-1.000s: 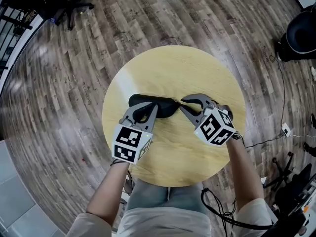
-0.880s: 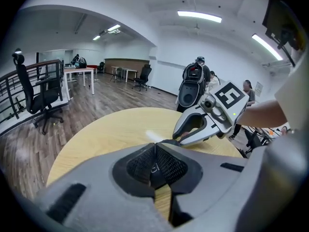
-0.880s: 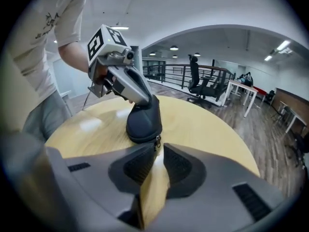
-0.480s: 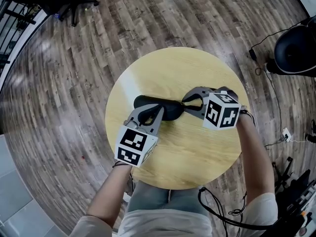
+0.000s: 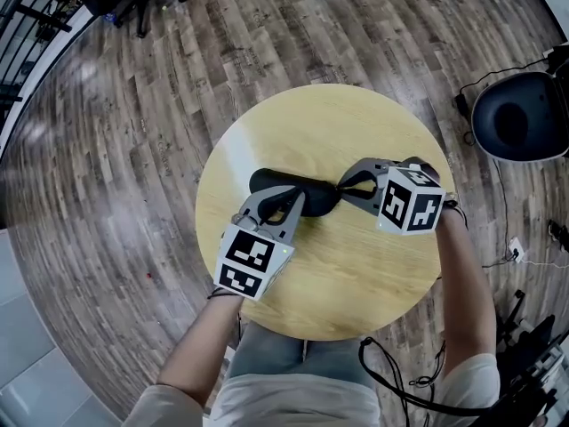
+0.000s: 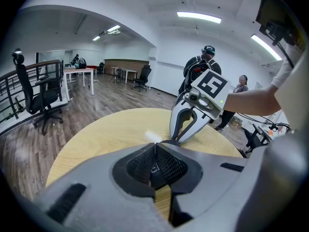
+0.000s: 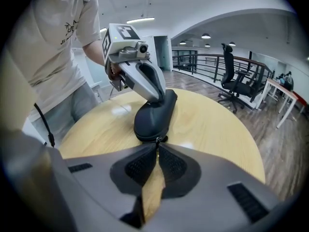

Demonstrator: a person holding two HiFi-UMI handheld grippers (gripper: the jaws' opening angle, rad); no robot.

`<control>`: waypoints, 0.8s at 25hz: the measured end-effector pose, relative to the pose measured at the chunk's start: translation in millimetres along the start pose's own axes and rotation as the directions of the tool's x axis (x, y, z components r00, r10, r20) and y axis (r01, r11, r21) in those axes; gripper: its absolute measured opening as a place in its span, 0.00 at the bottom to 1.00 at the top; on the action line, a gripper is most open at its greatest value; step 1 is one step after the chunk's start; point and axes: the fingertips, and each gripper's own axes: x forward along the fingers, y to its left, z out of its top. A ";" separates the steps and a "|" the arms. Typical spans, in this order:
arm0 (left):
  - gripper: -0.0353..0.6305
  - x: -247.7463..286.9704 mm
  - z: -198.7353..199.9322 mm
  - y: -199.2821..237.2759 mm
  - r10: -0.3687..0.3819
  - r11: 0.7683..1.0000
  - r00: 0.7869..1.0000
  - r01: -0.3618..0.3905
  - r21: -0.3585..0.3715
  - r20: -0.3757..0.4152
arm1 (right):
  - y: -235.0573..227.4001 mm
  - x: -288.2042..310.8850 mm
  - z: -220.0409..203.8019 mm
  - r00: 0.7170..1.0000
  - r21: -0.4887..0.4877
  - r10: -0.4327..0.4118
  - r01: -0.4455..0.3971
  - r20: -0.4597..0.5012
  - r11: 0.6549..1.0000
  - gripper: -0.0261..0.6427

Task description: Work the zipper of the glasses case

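A black glasses case lies in the middle of the round yellow table. My left gripper is shut on the case's near side. In the left gripper view its pads pinch a dark part of the case. My right gripper is shut at the case's right end. In the right gripper view the case lies just past the shut jaws, with the small zipper pull caught at their tips. The left gripper presses on its far end.
A black office chair stands on the wood floor at the right, with cables beside it. More chair legs show at the top left. People stand beyond the table in the left gripper view.
My right gripper has swung from the near right round to the case's right end, staying shut there. The left gripper keeps its hold on the case.
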 end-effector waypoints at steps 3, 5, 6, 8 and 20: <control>0.08 -1.3 -0.9 0.6 0.001 1.000 1.000 -0.001 0.004 0.004 | 2.0 -0.2 -1.2 1.000 0.046 0.002 -0.002 0.015 0.999 0.04; 0.08 -2.0 -1.2 1.2 0.007 1.000 1.000 -0.007 0.006 0.006 | 2.5 0.4 -1.3 1.000 0.068 -0.003 0.001 0.024 0.998 0.04; 0.08 -2.0 -1.0 1.2 0.010 1.000 1.000 -0.010 0.003 0.007 | 2.2 -0.1 -1.1 1.000 0.076 -0.012 0.009 0.027 0.997 0.04; 0.08 -0.9 -0.1 1.2 0.012 1.000 1.000 -0.012 -0.005 0.007 | 1.2 -2.0 -1.0 0.999 0.075 -0.042 0.040 0.025 0.996 0.04; 0.08 4.6 0.8 0.2 0.017 0.999 1.000 -0.017 0.032 -0.011 | 30.9 -0.4 -4.9 0.995 0.105 -0.100 0.101 -0.016 0.989 0.04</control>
